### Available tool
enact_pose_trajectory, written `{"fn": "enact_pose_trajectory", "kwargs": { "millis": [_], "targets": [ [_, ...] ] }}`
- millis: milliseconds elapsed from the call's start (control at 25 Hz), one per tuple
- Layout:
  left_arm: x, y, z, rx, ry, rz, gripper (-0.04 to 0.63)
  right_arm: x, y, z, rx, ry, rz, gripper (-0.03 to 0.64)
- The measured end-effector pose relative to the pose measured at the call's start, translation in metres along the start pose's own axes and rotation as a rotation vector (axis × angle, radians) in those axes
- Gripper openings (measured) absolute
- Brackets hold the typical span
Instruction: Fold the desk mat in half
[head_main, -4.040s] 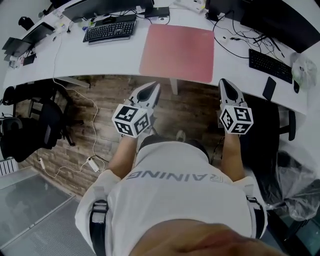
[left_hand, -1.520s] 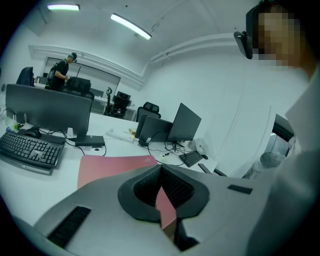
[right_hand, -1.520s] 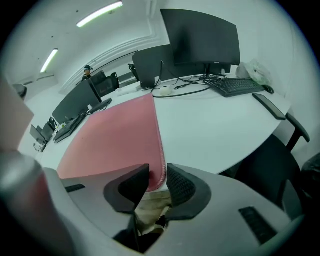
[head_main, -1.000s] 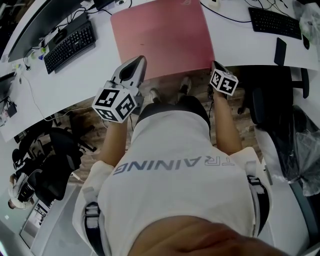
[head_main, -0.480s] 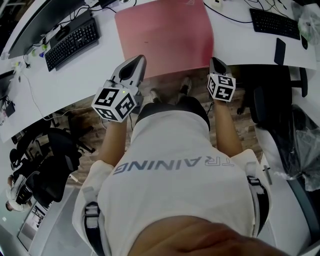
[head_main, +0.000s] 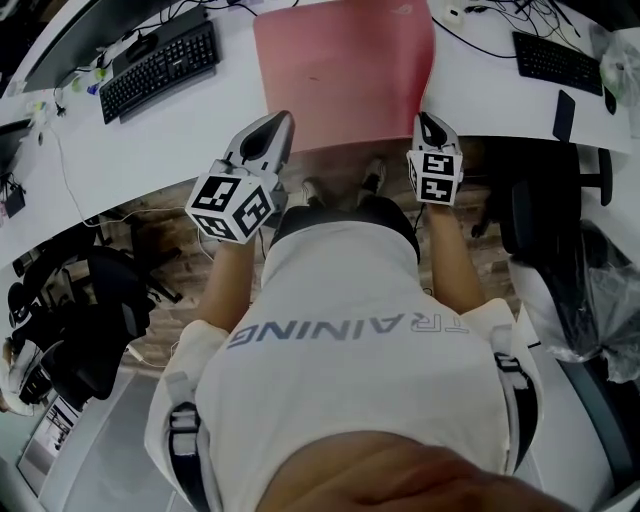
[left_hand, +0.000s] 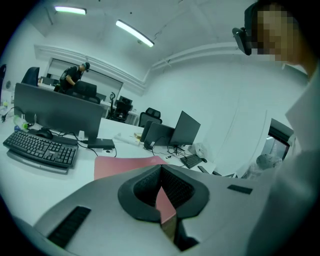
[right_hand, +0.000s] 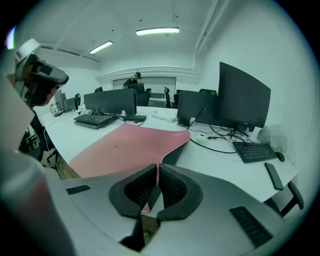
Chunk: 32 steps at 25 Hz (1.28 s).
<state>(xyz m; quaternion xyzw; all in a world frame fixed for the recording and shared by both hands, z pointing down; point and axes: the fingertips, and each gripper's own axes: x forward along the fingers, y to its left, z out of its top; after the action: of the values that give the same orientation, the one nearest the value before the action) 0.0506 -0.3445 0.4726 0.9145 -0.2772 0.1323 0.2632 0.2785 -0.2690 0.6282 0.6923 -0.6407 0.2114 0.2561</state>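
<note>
My right gripper is clamped on the near right corner of the desk mat. Its ribbed black pads pinch the thin pink sheet, which curls up off the white desk. My left gripper has its pads pressed together by the mat's near left corner; I can't tell whether they catch it. Farther on, the mat lies flat and smooth, with a black keyboard to its left.
</note>
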Motion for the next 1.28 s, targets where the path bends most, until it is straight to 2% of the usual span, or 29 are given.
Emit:
{"fn": "enact_pose_trajectory", "kwargs": {
  "millis": [640,1280],
  "targets": [
    [-0.073,0.055,-0.003,-0.048,-0.075,0.081,0.028,0.007,0.102,0.045,-0.164,-0.044,0.122,0.037],
    [-0.168,0.115,-0.021,-0.11,-0.144,0.238,0.028,0.031,0.22,0.046,-0.232,-0.028,0.303,0.037]
  ]
}}
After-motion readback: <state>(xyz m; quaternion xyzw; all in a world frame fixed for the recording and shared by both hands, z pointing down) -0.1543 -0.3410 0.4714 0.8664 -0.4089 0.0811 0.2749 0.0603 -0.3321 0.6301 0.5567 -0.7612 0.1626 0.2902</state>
